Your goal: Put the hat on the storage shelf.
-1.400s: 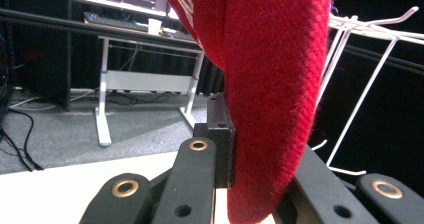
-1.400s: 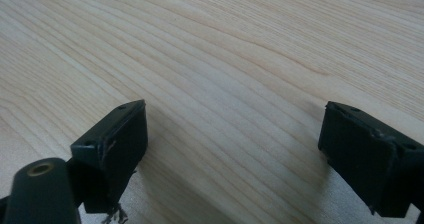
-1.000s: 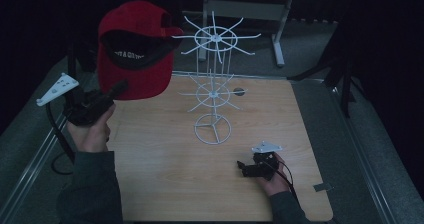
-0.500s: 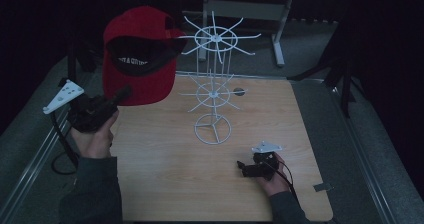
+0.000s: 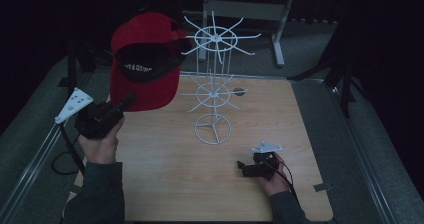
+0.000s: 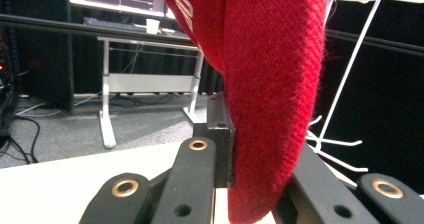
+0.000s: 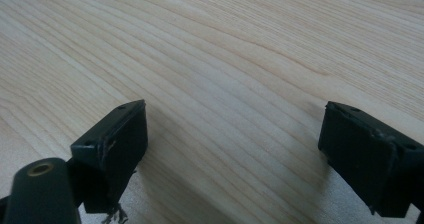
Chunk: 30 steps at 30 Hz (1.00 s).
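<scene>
The left gripper [image 5: 126, 102] has its two black fingers [image 6: 220, 134] clamped tight on the lower edge of a red fabric baseball cap [image 5: 146, 64], which hangs raised just left of the white wire rack [image 5: 214, 84] and close beside its upper ring of prongs. The right gripper [image 5: 243, 166] rests low on the pale wooden table [image 5: 170, 184], near the rack's round base, its fingers [image 7: 117, 139] spread wide with nothing between them.
</scene>
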{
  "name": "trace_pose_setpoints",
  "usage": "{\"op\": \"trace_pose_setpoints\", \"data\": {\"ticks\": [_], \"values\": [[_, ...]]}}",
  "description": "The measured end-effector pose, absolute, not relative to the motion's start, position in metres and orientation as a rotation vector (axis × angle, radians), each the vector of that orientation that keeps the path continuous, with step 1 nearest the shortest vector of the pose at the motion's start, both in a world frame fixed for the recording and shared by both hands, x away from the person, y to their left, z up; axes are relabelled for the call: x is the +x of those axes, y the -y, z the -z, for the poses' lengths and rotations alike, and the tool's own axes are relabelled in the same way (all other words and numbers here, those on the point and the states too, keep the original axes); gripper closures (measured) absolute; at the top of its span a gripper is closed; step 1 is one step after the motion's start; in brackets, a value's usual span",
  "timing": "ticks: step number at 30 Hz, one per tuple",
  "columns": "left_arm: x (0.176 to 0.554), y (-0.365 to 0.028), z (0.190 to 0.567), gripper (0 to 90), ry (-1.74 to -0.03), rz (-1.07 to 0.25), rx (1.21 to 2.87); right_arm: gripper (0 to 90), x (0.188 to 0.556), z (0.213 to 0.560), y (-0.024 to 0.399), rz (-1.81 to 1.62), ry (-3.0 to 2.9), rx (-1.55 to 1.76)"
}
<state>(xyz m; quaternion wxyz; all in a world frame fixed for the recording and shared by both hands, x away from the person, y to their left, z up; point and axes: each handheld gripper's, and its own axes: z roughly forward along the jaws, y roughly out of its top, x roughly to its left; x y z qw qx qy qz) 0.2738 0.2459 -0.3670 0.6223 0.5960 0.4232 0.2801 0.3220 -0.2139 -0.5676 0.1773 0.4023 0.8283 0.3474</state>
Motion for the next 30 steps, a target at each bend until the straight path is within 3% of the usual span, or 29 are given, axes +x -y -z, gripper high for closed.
{"op": "trace_pose_setpoints", "data": {"ticks": [30], "values": [[0.272,-0.241,0.432,85.0,-1.023,-0.638,1.45,12.1,0.322,0.568,0.214,-0.986,-2.341,1.14]]}}
